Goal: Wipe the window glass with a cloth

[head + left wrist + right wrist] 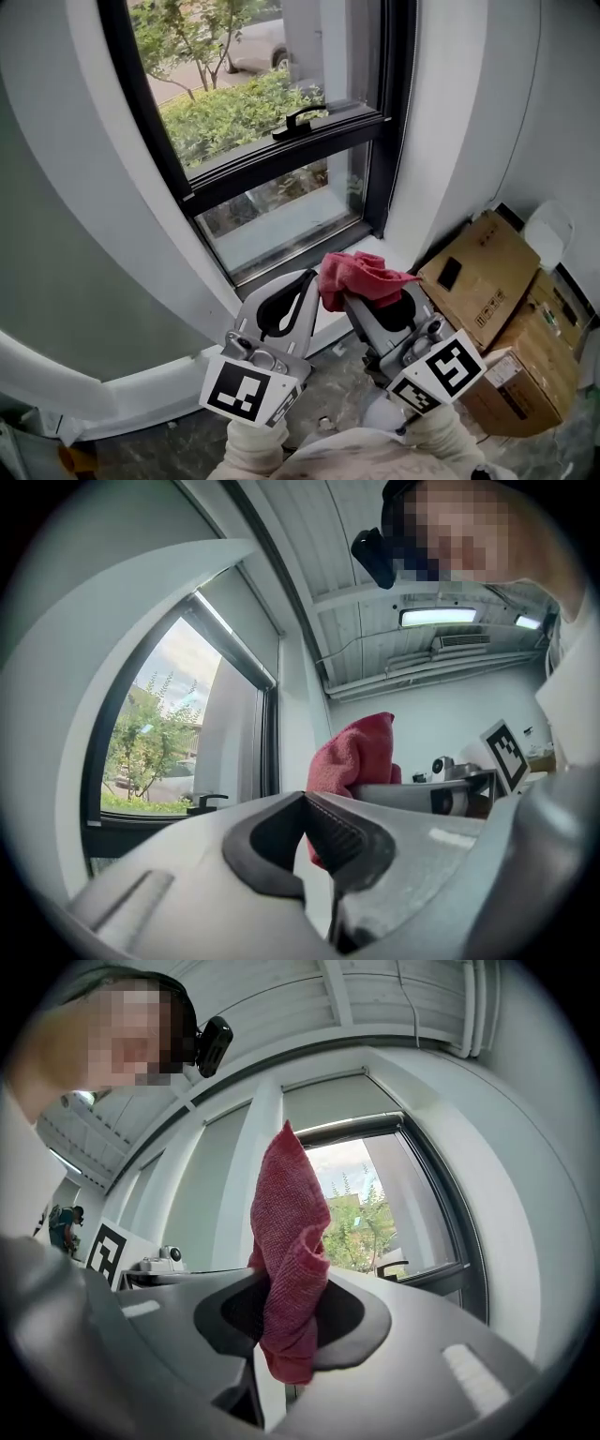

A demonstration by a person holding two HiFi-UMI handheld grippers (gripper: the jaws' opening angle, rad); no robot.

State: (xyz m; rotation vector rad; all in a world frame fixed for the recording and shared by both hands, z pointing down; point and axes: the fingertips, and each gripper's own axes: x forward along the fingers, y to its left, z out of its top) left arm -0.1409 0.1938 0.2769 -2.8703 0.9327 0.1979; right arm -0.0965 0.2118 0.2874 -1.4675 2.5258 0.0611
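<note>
The right gripper [292,1309] was clamped on the red cloth [289,1222]. The cloth stood bunched above its jaws with a short tail hanging below, and it was held in the air on the near side of the sill, close to the lower window glass [281,217] but not touching it. The left gripper [307,810] had its jaws pressed together on nothing and sat just left of the cloth. The grip looked deep enough to survive rubbing. For a good wipe, the loose bunched top should probably meet the pane first, with the gripper tilted so that only fabric, not the hard jaw tips, pressed on the glass. Overlapping strokes from one side of the pane to the other would suit, stopping short of the black handle [298,119] on the sash above. The left gripper was best kept clear of the stroke.
</note>
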